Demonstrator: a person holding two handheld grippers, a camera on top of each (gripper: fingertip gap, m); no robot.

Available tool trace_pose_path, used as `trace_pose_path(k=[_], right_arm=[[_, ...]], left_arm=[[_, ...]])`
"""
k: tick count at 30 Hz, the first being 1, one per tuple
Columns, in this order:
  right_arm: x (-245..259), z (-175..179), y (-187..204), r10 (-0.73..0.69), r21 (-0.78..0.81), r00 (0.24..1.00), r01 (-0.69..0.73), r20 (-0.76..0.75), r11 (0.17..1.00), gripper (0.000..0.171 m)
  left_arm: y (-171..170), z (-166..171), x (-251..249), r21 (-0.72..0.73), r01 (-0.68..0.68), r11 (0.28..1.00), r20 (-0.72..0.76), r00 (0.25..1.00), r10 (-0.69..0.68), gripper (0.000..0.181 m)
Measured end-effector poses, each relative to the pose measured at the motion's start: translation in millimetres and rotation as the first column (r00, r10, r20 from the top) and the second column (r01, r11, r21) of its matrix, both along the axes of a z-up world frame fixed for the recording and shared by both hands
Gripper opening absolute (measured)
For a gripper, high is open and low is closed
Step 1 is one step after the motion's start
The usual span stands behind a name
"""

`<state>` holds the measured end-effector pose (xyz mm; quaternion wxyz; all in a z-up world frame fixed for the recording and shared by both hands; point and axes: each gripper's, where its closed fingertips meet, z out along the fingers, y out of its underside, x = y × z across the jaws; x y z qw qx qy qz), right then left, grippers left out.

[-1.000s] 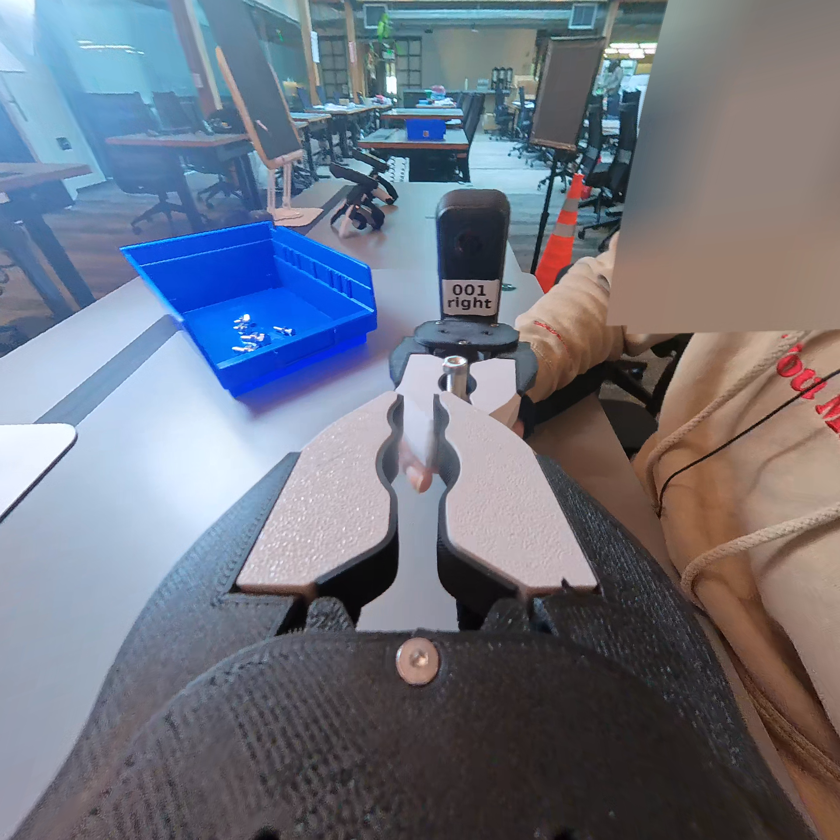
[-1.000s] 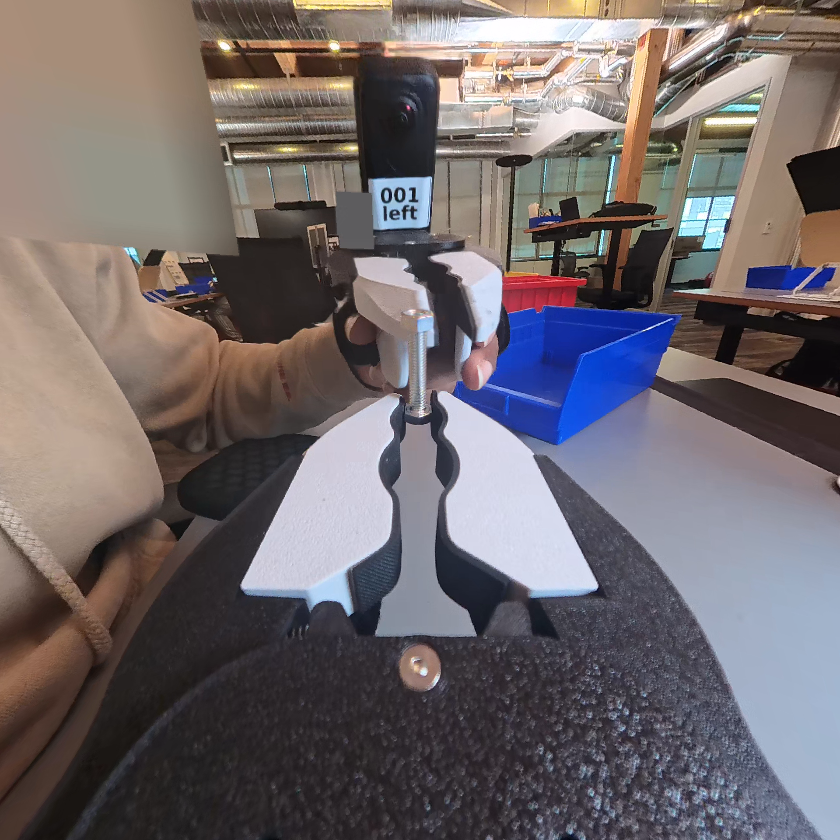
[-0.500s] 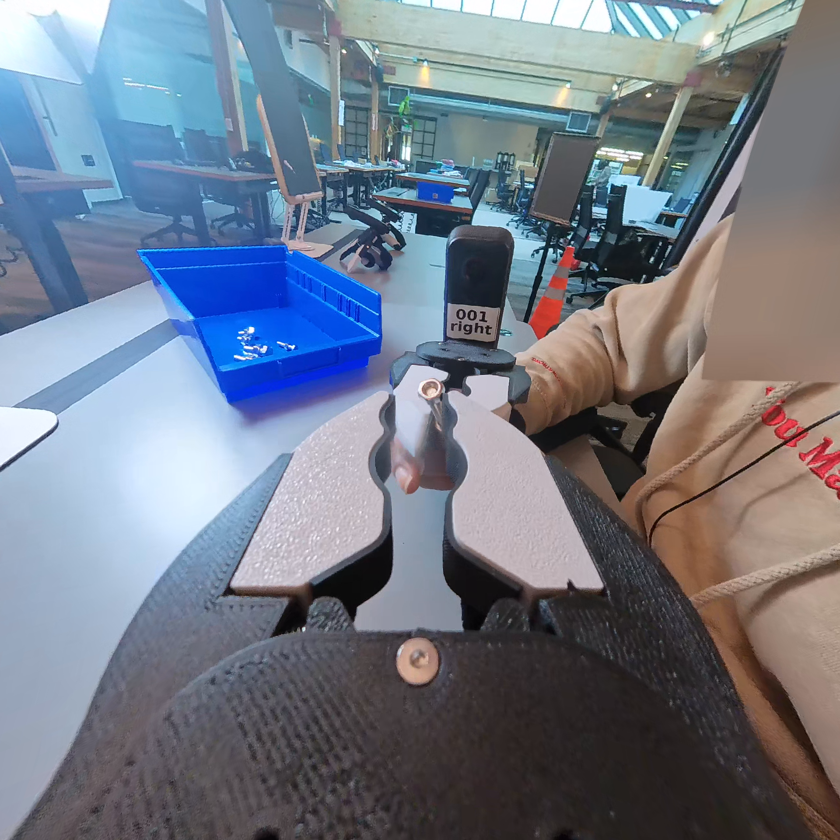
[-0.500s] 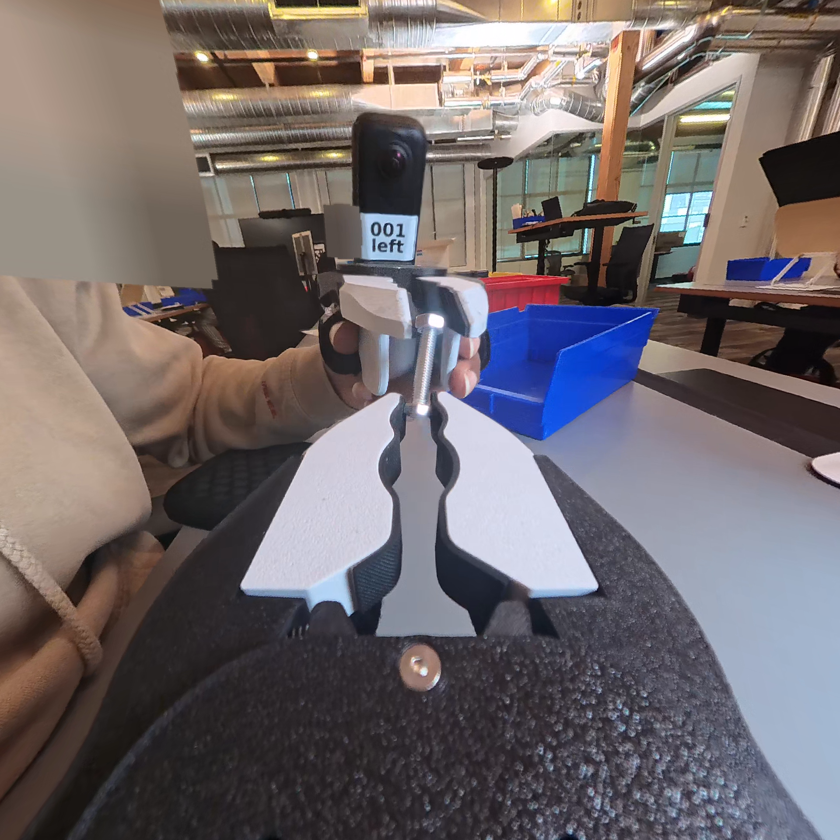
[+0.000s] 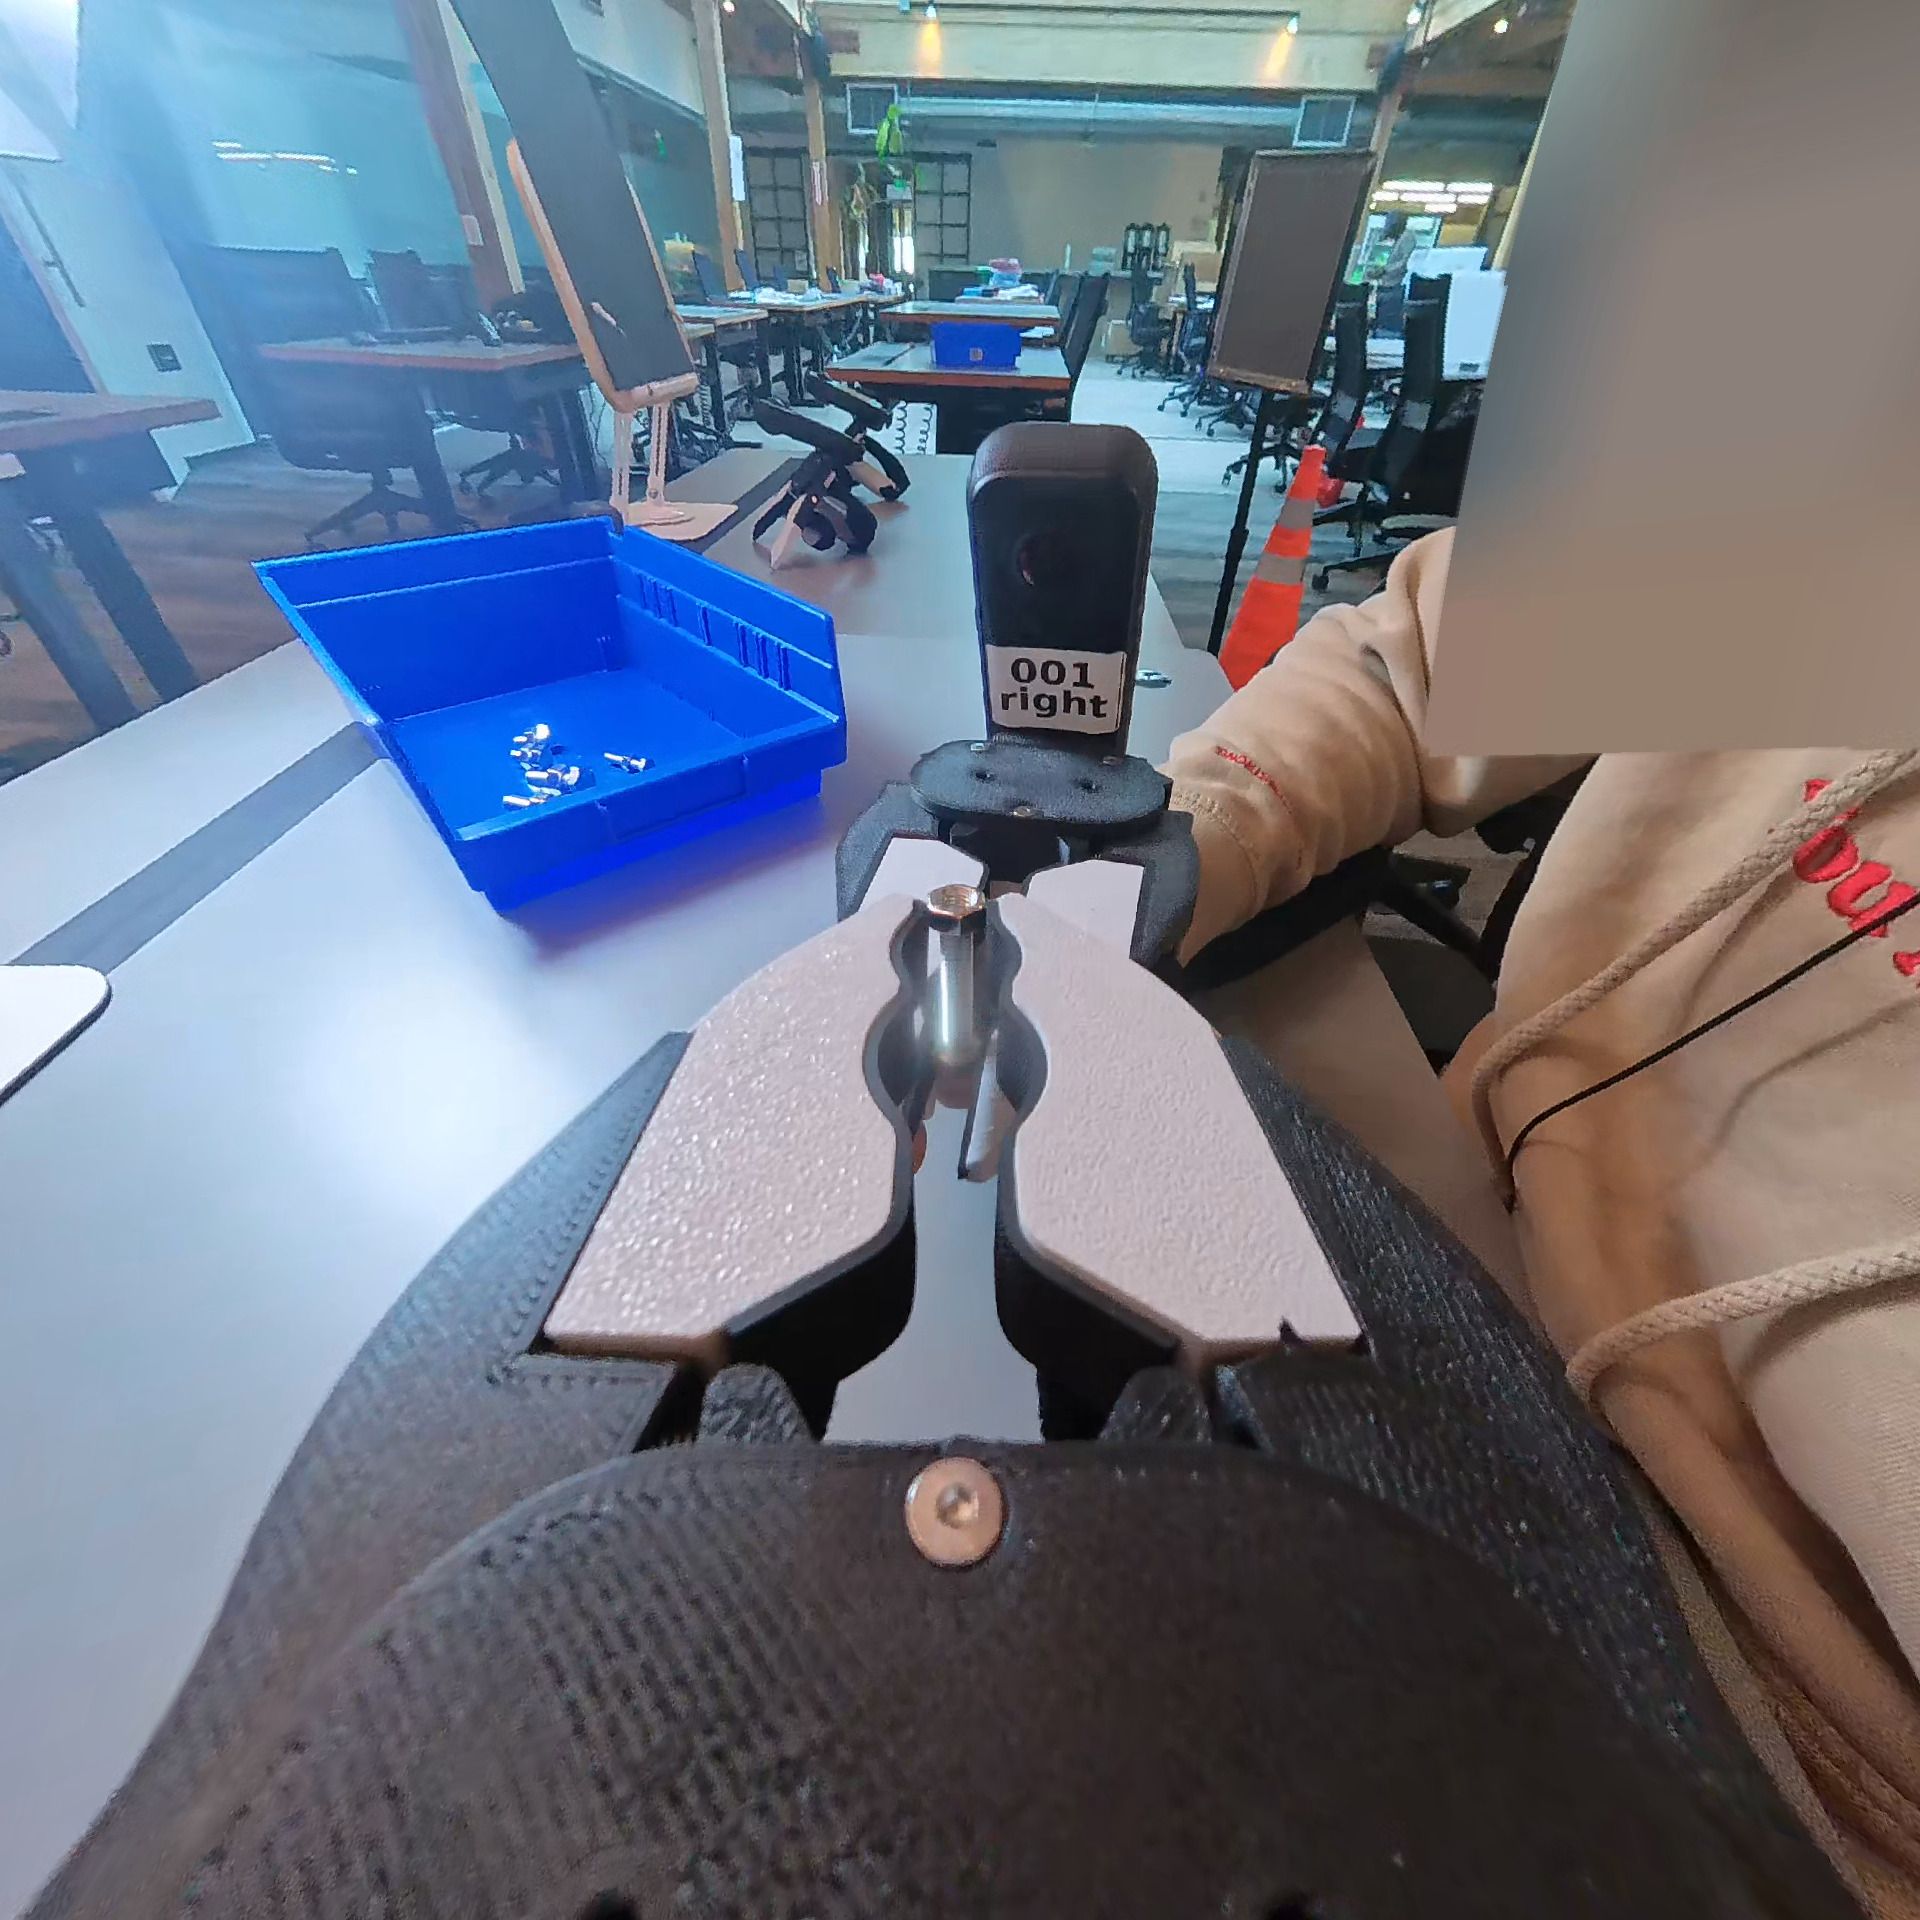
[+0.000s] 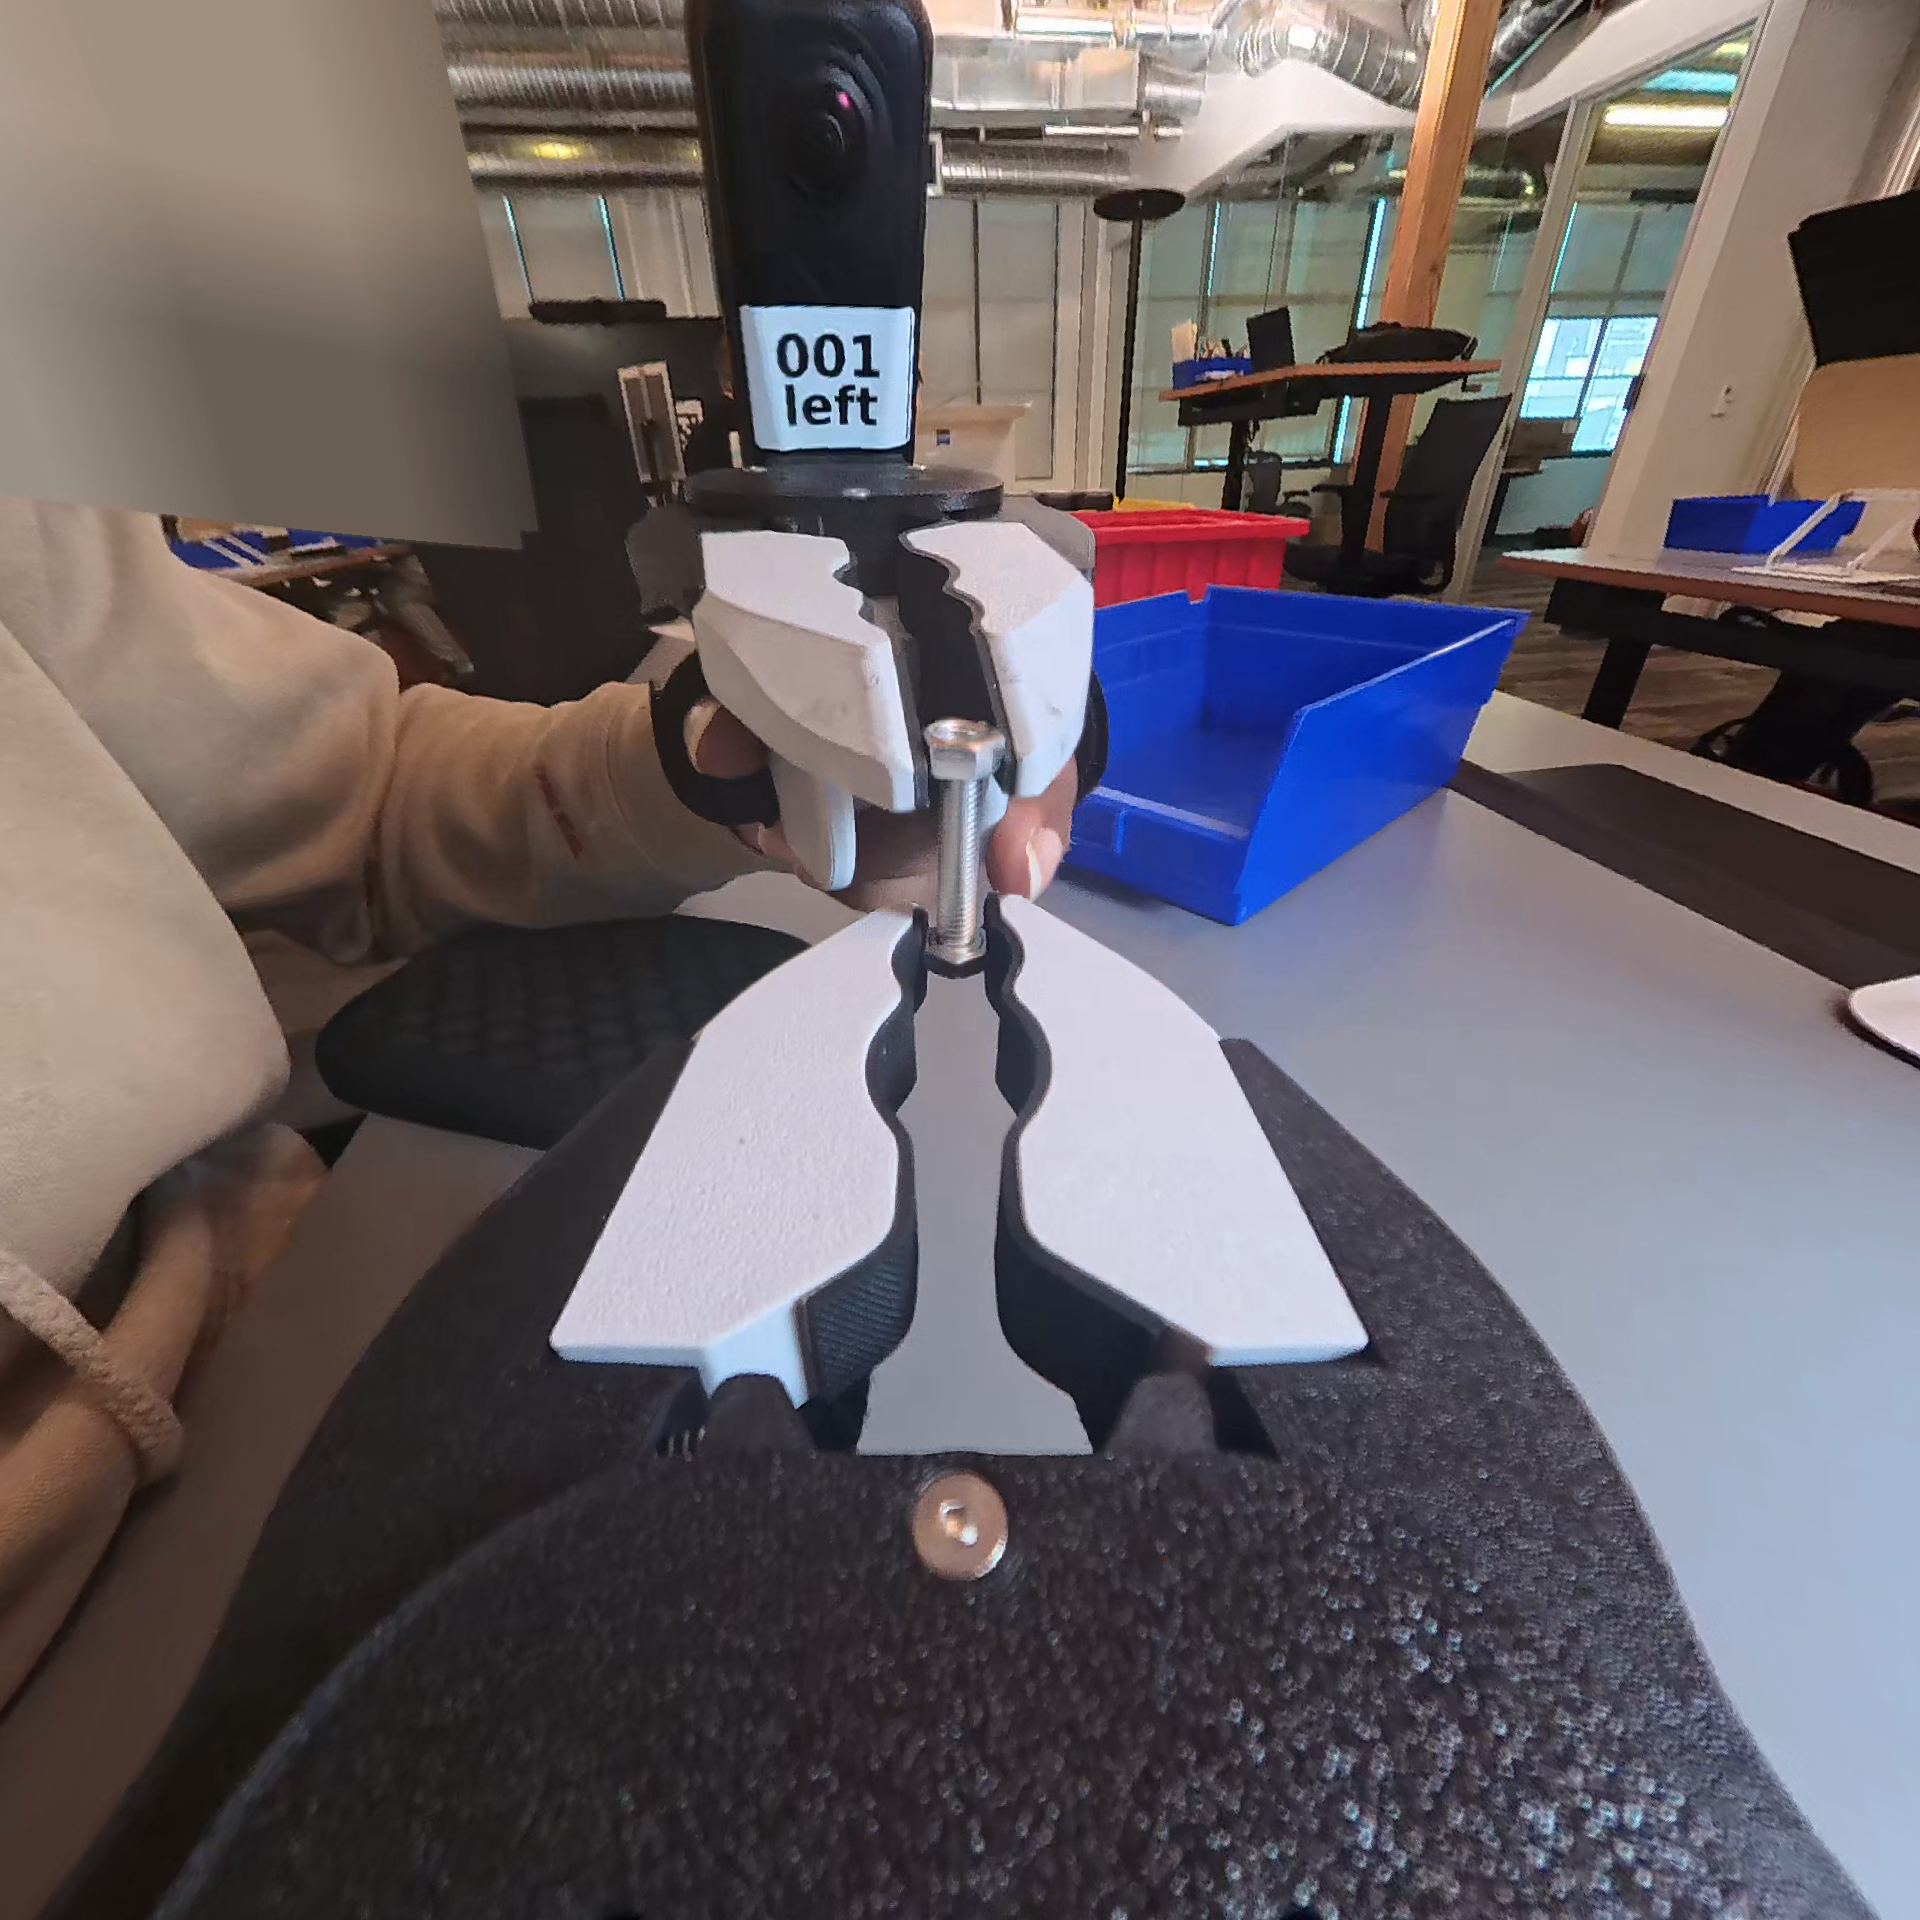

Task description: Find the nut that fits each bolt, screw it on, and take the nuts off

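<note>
My left gripper is shut on the hex head of a silver bolt. In the right wrist view the bolt hangs upright from the left gripper's white fingertips. My right gripper is shut at the bolt's lower threaded end, where a nut sits between the tips, mostly hidden. The two grippers face each other above the table's near edge. The right gripper's body shows just beyond the left fingers.
A blue bin with several small bolts and nuts stands on the grey table; it also shows in the right wrist view. A person's beige sleeve, a white plate edge and a spare gripper are around. There is about 4 cm between the tips of the two grippers.
The bolt went from slightly tilted to upright between the two grippers. The left gripper tipped back down and came closer to the right one. Both grips stayed shut.
</note>
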<state>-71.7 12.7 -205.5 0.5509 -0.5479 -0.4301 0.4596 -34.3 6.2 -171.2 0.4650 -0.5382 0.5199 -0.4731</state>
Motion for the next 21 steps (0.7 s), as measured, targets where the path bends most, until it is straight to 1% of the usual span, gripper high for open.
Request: trace_pose_path(k=[9, 14, 16, 17, 18, 19, 21], right_arm=[[1.1, 4.1, -2.3, 0.015, 0.008, 1.000, -0.015, -0.017, 1.000, 0.010], [3.5, 9.1, -3.6, 0.030, 0.010, 0.998, -0.029, -0.052, 1.000, 0.010], [5.6, 13.6, -4.2, 0.039, 0.009, 0.996, -0.038, -0.080, 0.999, 0.010], [6.6, 14.6, -3.4, 0.036, 0.006, 0.996, -0.036, -0.086, 0.999, 0.010], [7.3, 14.4, -1.9, 0.031, 0.000, 0.996, -0.031, -0.087, 1.000, 0.010], [8.0, 13.3, 0.1, 0.024, -0.012, 0.996, -0.025, -0.085, 1.000, 0.010], [8.0, 9.4, 4.4, 0.007, -0.034, 0.998, -0.010, -0.069, 0.999, 0.010]], left_arm=[[-0.9, 4.4, -1.0, -0.001, 0.002, 1.000, 0.040, 0.999, -0.002, 0.010], [1.3, 7.0, -2.7, -0.036, 0.001, 0.999, 0.071, 0.998, 0.002, 0.016], [13.1, 6.5, -7.6, -0.061, -0.045, 0.997, 0.081, 0.995, 0.049, 0.010], [22.3, 4.9, -11.0, -0.079, -0.083, 0.993, 0.084, 0.992, 0.090, 0.009], [26.5, 4.1, -13.5, -0.104, -0.090, 0.991, 0.090, 0.991, 0.099, 0.010], [25.2, 5.6, -14.5, -0.124, -0.068, 0.990, 0.105, 0.991, 0.081, 0.011], [16.8, 10.0, -12.6, -0.117, -0.022, 0.993, 0.131, 0.991, 0.038, 0.017]])
